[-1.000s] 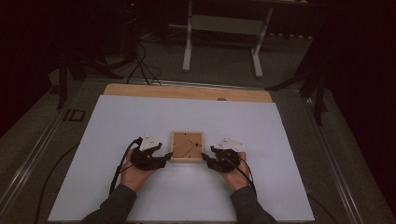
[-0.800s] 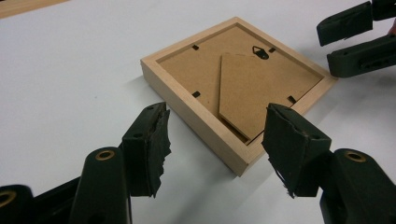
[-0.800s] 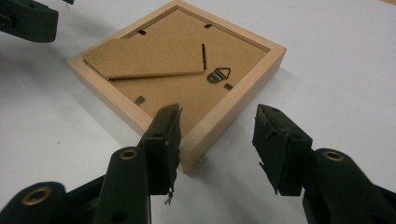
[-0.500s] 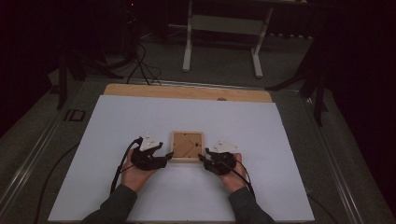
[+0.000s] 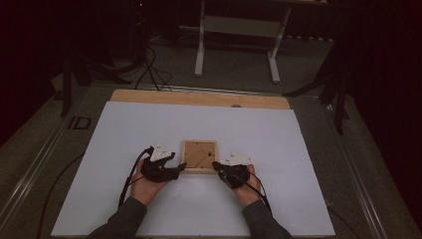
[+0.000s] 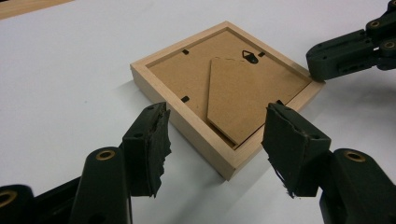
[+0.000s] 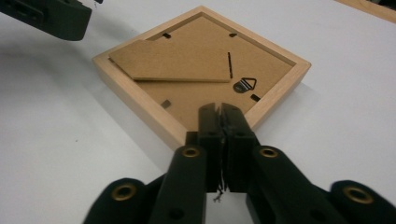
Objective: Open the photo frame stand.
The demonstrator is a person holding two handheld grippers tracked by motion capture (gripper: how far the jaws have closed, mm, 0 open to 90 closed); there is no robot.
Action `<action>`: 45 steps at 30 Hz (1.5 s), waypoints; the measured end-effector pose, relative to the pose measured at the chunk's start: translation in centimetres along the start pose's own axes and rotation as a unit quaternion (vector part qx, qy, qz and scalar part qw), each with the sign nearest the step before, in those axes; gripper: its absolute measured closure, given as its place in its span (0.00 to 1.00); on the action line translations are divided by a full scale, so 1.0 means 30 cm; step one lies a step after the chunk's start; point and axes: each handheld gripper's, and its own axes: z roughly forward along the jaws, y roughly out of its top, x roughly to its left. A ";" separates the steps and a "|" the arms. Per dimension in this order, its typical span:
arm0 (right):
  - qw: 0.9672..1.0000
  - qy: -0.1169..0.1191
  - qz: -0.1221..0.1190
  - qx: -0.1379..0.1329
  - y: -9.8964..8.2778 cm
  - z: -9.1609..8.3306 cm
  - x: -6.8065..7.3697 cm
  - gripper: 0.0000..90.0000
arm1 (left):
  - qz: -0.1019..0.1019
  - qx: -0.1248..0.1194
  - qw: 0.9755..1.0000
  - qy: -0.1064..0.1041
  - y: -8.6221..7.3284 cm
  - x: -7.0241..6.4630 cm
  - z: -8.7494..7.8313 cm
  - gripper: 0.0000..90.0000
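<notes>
High view, frame: a small wooden picture frame point(image 5: 200, 156) lies back-side up at lower centre on the white sheet point(image 5: 278, 149) that covers the bench point(image 5: 199, 98).
High view, hands: the left hand-held gripper point(image 5: 180, 167) sits at the frame's lower left corner, the right hand-held gripper point(image 5: 215, 165) at its lower right corner; how their jaws stand is too small and dark to read here.
High view, cut off: both forearms leave the picture at the bottom edge.
High view, surroundings: a pale metal stand point(image 5: 238, 30) at top centre, cables point(image 5: 149, 69) on the dark floor at upper left; the room's edges are lost in shadow.
Left gripper view: jaws stand apart on either side of the frame's near corner, not touching it; the right hand-held gripper's tip rests at the far corner, upper right.
Left gripper view, hidden: the cardboard prop point(image 6: 243, 95) covers part of the backing.
Right gripper view: jaws have just been closing and now meet, nothing between them, in front of the frame's near corner, hiding it; the hanger point(image 7: 244, 84) lies just beyond.
</notes>
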 end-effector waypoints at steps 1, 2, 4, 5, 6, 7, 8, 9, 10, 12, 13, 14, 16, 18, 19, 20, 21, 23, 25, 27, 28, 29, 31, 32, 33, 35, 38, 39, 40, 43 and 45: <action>1.000 0.002 -0.003 0.002 0.000 0.001 0.003 1.00 | 0.001 0.000 1.000 0.000 0.001 -0.001 0.000 0.45; 1.000 0.004 -0.003 0.003 0.000 0.002 0.004 1.00 | 0.002 0.000 1.000 0.001 0.001 -0.001 0.000 0.45; 1.000 0.005 -0.004 0.004 -0.001 0.004 0.006 1.00 | 0.003 0.000 1.000 0.001 0.002 -0.002 -0.001 0.45; 1.000 0.005 -0.004 0.004 -0.001 0.004 0.006 1.00 | 0.003 0.000 1.000 0.001 0.002 -0.002 -0.001 0.45; 1.000 0.005 -0.004 0.005 -0.001 0.005 0.007 1.00 | 0.004 0.001 1.000 0.001 0.003 -0.003 -0.001 0.45; 1.000 0.005 -0.005 0.006 -0.002 0.006 0.008 1.00 | 0.004 0.000 1.000 0.001 0.003 -0.003 -0.002 0.45; 1.000 0.005 -0.005 0.006 -0.002 0.006 0.008 1.00 | 0.003 -0.001 1.000 0.001 0.004 -0.005 -0.001 0.45; 1.000 0.006 -0.005 0.006 -0.002 0.006 0.008 1.00 | 0.004 -0.001 1.000 0.001 0.004 -0.005 -0.002 0.45; 1.000 0.006 -0.005 0.006 -0.002 0.006 0.008 1.00 | 0.004 -0.001 1.000 0.000 0.005 -0.006 -0.002 0.45; 1.000 0.006 -0.004 0.006 -0.002 0.006 0.007 1.00 | 0.006 0.000 1.000 0.001 0.005 -0.007 -0.002 0.45; 1.000 0.006 -0.004 0.006 -0.002 0.006 0.007 1.00 | 0.007 0.000 1.000 0.001 0.006 -0.008 -0.001 0.45; 1.000 0.006 -0.004 0.006 -0.002 0.006 0.007 1.00 | 0.007 0.000 1.000 0.000 0.006 -0.009 -0.001 0.45; 1.000 0.006 -0.003 0.005 -0.003 0.006 0.007 1.00 | 0.008 0.001 1.000 0.001 0.007 -0.012 0.000 0.45; 1.000 0.006 -0.002 0.004 -0.004 0.006 0.006 1.00 | 0.011 0.002 1.000 0.001 0.007 -0.014 0.001 0.45; 1.000 0.007 -0.001 0.004 -0.004 0.006 0.006 1.00 | 0.014 0.003 1.000 0.001 0.008 -0.015 0.001 0.46; 1.000 0.006 -0.001 0.004 -0.004 0.006 0.006 1.00 | 0.013 0.002 1.000 0.001 0.008 -0.017 0.003 0.46; 1.000 0.006 -0.001 0.003 -0.004 0.006 0.006 1.00 | 0.013 0.002 1.000 0.000 0.009 -0.018 0.004 0.46; 1.000 0.007 -0.001 0.003 -0.005 0.006 0.006 1.00 | 0.015 0.005 1.000 0.000 0.012 -0.020 0.006 0.46; 1.000 0.008 -0.001 0.002 -0.006 0.006 0.005 1.00 | 0.016 0.005 1.000 -0.002 0.013 -0.023 0.008 0.46; 1.000 0.008 0.000 0.001 -0.007 0.006 0.005 1.00 | 0.016 0.004 1.000 -0.002 0.014 -0.026 0.010 0.46; 1.000 0.008 0.000 0.001 -0.007 0.006 0.005 1.00 | 0.018 0.006 1.000 -0.003 0.014 -0.026 0.011 0.46; 1.000 0.008 0.000 0.001 -0.007 0.006 0.005 1.00 | 0.018 0.007 1.000 -0.003 0.015 -0.027 0.013 0.46; 1.000 0.008 0.001 0.000 -0.008 0.006 0.004 1.00 | 0.022 0.010 1.000 -0.004 0.016 -0.028 0.017 0.47; 1.000 0.009 0.002 -0.001 -0.009 0.006 0.004 1.00 | 0.022 0.011 1.000 -0.004 0.017 -0.029 0.019 0.47; 1.000 0.008 0.003 -0.001 -0.009 0.006 0.004 1.00 | 0.025 0.013 1.000 -0.006 0.018 -0.030 0.022 0.47; 1.000 0.008 0.003 -0.001 -0.010 0.006 0.004 1.00 | 0.030 0.017 0.999 -0.006 0.019 -0.033 0.029 0.47; 1.000 0.008 0.004 -0.001 -0.010 0.005 0.005 1.00 | 0.032 0.020 0.999 -0.008 0.021 -0.034 0.039 0.49; 1.000 0.008 0.004 -0.001 -0.010 0.006 0.004 1.00 | 0.033 0.022 0.999 -0.008 0.022 -0.035 0.042 0.49; 1.000 0.008 0.004 -0.001 -0.010 0.006 0.004 1.00 | 0.033 0.023 0.999 -0.007 0.022 -0.036 0.047 0.49; 1.000 0.008 0.003 -0.001 -0.009 0.006 0.004 1.00 | 0.033 0.026 0.999 -0.010 0.026 -0.037 0.061 0.50; 1.000 0.008 0.003 -0.001 -0.009 0.005 0.004 1.00 | 0.033 0.029 0.999 -0.010 0.029 -0.038 0.071 0.51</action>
